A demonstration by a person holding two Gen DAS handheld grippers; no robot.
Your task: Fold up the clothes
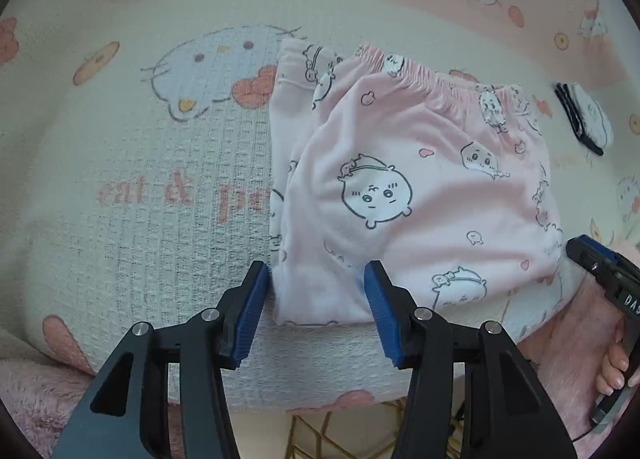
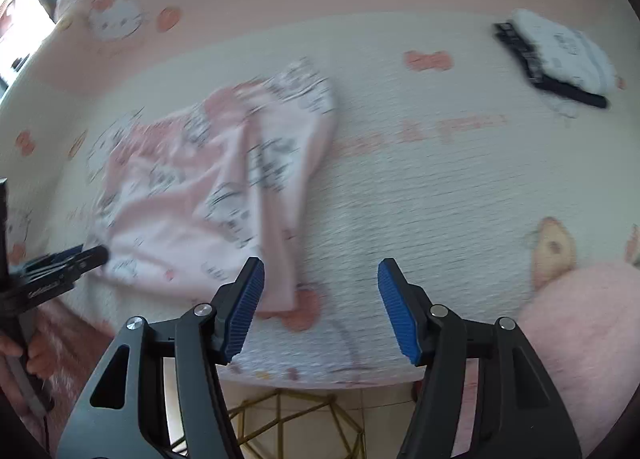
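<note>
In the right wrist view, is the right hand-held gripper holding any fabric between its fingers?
No. The right hand-held gripper stands open over the bare bedspread, with the pink pajama pants off to its left.

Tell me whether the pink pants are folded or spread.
Folded: the pink pants lie doubled over, layers stacked below the waistband.

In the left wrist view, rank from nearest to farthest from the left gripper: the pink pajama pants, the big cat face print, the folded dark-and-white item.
From the left gripper:
1. pink pajama pants, between its jaws
2. big cat face print, upper left
3. folded dark-and-white item, far right
</note>
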